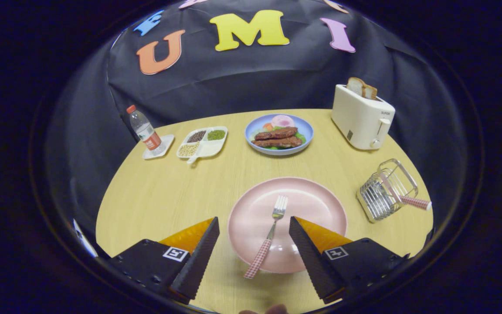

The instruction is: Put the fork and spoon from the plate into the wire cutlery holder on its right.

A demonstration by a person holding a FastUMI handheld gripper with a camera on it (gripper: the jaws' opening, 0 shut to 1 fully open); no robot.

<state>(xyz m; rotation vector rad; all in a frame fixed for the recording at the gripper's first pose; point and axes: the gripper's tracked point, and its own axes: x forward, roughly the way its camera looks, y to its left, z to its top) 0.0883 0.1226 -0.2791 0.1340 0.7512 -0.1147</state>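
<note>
A fork (270,234) with a red-checked handle lies on the pink plate (316,200), tines pointing away, its handle end hanging over the plate's near rim. My gripper (254,223) is open above the table, and the fork's handle lies in the gap between the fingertips without touching them. To the right of the plate stands the wire cutlery holder (386,192). A utensil with a red-checked handle (413,202) rests inside it, the handle sticking out to the right; its head is hidden by the wires.
On the round wooden table (164,196) beyond the plate sit a blue plate of food (279,134), a white divided dish of beans (201,142), a water bottle (144,130) on a coaster and a white toaster (361,117) holding bread.
</note>
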